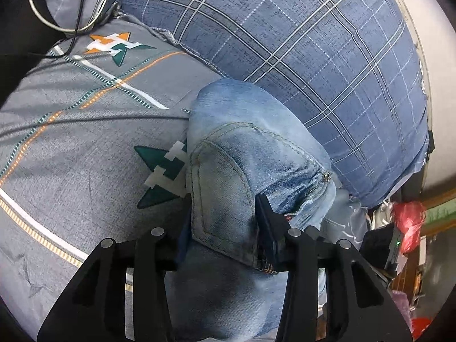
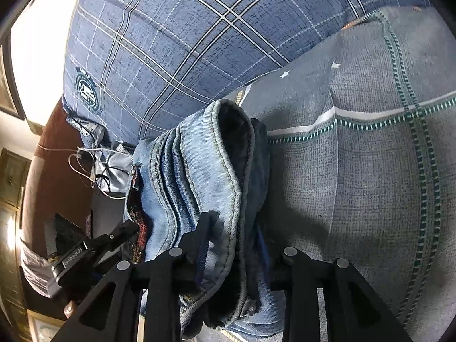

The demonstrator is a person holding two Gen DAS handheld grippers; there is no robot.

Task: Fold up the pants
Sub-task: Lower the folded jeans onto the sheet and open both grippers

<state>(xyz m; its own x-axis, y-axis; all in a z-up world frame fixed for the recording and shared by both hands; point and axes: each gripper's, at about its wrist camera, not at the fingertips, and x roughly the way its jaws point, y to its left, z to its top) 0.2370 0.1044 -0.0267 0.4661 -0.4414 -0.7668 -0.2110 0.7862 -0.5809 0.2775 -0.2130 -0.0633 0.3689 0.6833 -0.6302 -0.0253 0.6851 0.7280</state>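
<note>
**A:** What does the left wrist view give you that the other doesn't?

**B:** The pocket side of the jeans (image 1: 250,165): a curved stitched pocket seam, a small rivet, and orange thread at the corner near the left gripper (image 1: 225,222). Its jaws stand on either side of a thick bundle of denim and press into it, so that claw is clamped on the jeans. Beyond lies the grey bedsheet (image 1: 71,142) with green and orange star motifs, and a loop of cable (image 1: 54,25) sits at the sheet's far left corner.

**A:** And the right wrist view?

**B:** It shows the hems instead: stacked layers and a dark opening rimmed with stitching. The right gripper (image 2: 230,239) has its left finger lying on top of the denim, with cloth filling the gap between the jaws, so it too is closed on the jeans (image 2: 199,176). The other gripper (image 2: 94,245) appears low on the left, at the far end of the bundle.

**A:** Where are the jeans on the bed?

**B:** Bunched and lifted between both claws, above the grey sheet, just beside the edge of the blue plaid quilt (image 2: 176,37). A round emblem (image 2: 85,88) shows on that quilt only from the right wrist.
</note>
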